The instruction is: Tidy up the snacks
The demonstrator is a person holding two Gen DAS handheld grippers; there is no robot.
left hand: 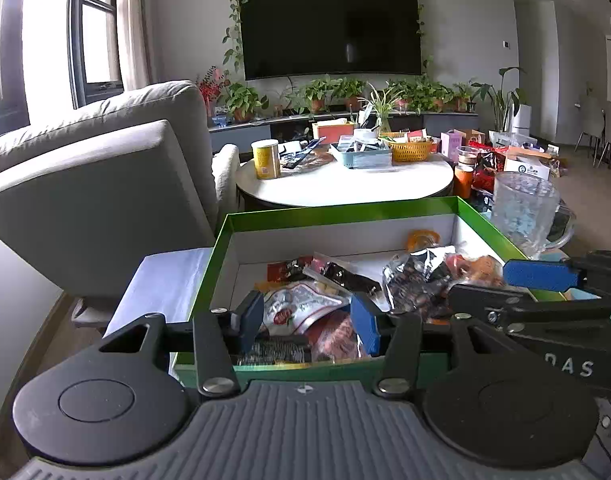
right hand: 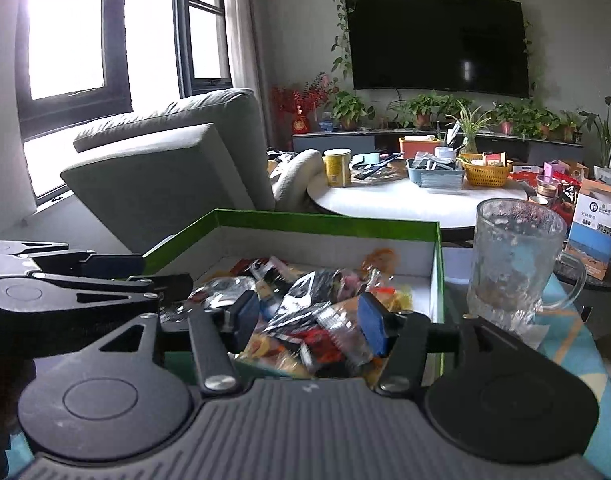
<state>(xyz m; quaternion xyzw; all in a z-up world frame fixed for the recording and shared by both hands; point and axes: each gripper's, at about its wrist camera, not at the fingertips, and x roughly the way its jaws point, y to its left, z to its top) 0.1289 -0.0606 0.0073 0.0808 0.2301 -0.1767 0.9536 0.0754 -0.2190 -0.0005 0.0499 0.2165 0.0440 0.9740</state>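
- Green box (left hand: 225, 240) with white inner walls, lying flat on the bench; long axis running left to right across both wrist views, open side up.
- Heap of snack packets (left hand: 325, 300) inside the box, piled toward its near half; no common direction among them.
- One dark packet (left hand: 347, 276) lying slantwise, long axis from far left to near right.
- Crinkled clear bag (left hand: 417, 280) with dark contents, at the right of the heap, bunched with no clear axis.
- Red-and-white packet (left hand: 301, 308) at the near side, between the blue pads of the left tongs.
- Left tongs (left hand: 307, 318) level, pointing forward over the near wall of the box; blue pads apart, a packet on show between them, gripped or not cannot be told.
- Right tongs (right hand: 309, 318) also level and pointing forward over the near wall, set to the right of the left pair; pads apart above the crumpled wrappers (right hand: 317, 320), clamped on nothing that can be made out.
- Right tongs seen sideways in the left wrist view, at the right edge, one blue pad above the right end of the box.
- Glass mug (right hand: 513, 264) upright just beside the right wall of the box, handle turned to the right.
- Round white table (left hand: 345, 184) well behind, carrying a yellow can (left hand: 266, 159), a blue tray (left hand: 361, 156) and a yellow basket (left hand: 409, 150).
- Grey sofa (left hand: 97, 184) to the left of the box.
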